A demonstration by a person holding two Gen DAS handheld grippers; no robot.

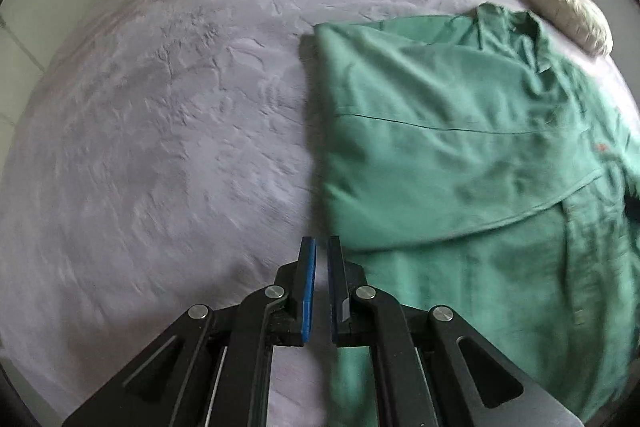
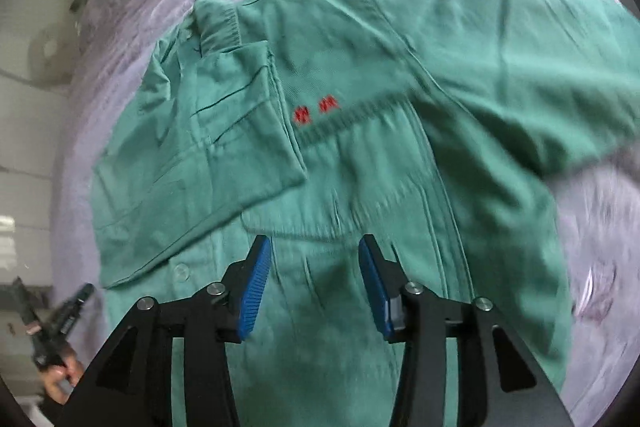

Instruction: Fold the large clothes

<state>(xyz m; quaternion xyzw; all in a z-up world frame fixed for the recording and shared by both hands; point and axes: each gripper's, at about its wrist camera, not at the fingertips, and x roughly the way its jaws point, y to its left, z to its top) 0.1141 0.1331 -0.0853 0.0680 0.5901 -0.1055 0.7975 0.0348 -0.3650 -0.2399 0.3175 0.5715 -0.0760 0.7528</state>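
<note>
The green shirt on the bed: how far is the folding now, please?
Done: one side of the green shirt is already folded over the front, beside the red lettering. In hand: nothing; the left claw is shut and empty over the purple blanket, and the right claw is open above the cloth. Left: the other side and sleeve lie spread, and the lower part is unfolded.

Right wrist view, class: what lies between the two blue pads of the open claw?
Only the green shirt below them; the right claw is open and grips nothing. The right wrist view shows this.
</note>
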